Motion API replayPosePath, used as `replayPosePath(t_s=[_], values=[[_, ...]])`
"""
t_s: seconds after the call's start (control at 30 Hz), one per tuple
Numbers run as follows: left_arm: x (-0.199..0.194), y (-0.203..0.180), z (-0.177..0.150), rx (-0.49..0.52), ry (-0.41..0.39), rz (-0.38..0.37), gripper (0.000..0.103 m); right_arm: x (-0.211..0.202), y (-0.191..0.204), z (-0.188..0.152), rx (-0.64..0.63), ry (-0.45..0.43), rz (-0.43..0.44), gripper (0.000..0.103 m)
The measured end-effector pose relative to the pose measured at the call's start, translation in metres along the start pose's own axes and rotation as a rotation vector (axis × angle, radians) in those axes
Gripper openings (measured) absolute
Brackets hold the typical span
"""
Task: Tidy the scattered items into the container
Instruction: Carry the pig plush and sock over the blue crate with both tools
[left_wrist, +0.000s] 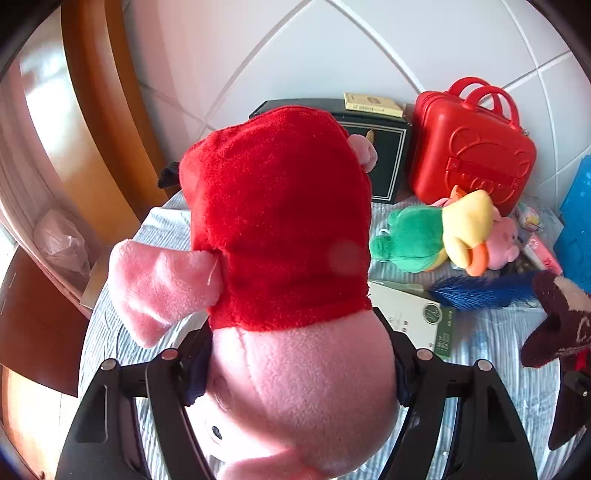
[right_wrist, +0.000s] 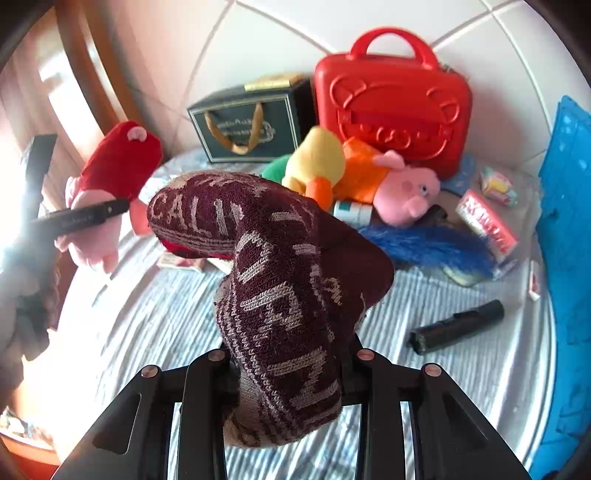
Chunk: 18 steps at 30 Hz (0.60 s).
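The left tongs (left_wrist: 295, 373) grip a pink plush pig in a red dress (left_wrist: 280, 236) around its lower body, jaws spread wide on the soft belly. The pig's long axis runs straight away from the camera, dress end farthest, one pink arm sticking out to the left. It hangs above the striped bedsheet (left_wrist: 491, 332).

The right tongs (right_wrist: 291, 365) are clamped tight on a maroon knitted sock (right_wrist: 280, 288), held clear of the sheet. The sock rises from the jaws, then bends left, its far end pointing toward the left tongs. Pale woven letters run along it; "CAL" can be read near the bent end, the rest is unclear.

Beyond, toward the white tiled wall, a heap of toys lies on the bed: a yellow duck plush (right_wrist: 314, 162), a smaller pink pig plush (right_wrist: 410, 192) and a green plush (left_wrist: 410, 236). A blue feathery brush (right_wrist: 428, 243) lies in front of them. Behind stand a red plastic case (right_wrist: 399, 107), upright with a bear face embossed, and a dark gift bag (right_wrist: 251, 125) with gold handles; its print is too small to read. A black cylinder (right_wrist: 458, 326) lies alone on the open sheet at right, near a blue mat (right_wrist: 569, 221) along the edge. The middle of the sheet is free.
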<state>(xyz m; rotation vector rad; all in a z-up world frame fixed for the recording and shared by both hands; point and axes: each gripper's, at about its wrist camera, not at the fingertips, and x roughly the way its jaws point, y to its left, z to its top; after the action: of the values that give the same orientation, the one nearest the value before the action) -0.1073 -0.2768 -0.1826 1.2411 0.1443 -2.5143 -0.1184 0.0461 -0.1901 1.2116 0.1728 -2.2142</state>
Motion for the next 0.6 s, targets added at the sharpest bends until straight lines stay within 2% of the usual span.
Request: replayPosePath(t_s=[0.27,0.6], values=[[-0.073,-0.022,-0.001,-0.009,-0.052,-0.004,0.074,-0.061,-0.015,0.002,-0.011,-0.05,0.012,0.031],[-0.144,-0.077,0.004,0.039,-0.119,-0.012,0.074,-0.131,-0.047,0.0,-0.043,-0.1,0.021,0.031]])
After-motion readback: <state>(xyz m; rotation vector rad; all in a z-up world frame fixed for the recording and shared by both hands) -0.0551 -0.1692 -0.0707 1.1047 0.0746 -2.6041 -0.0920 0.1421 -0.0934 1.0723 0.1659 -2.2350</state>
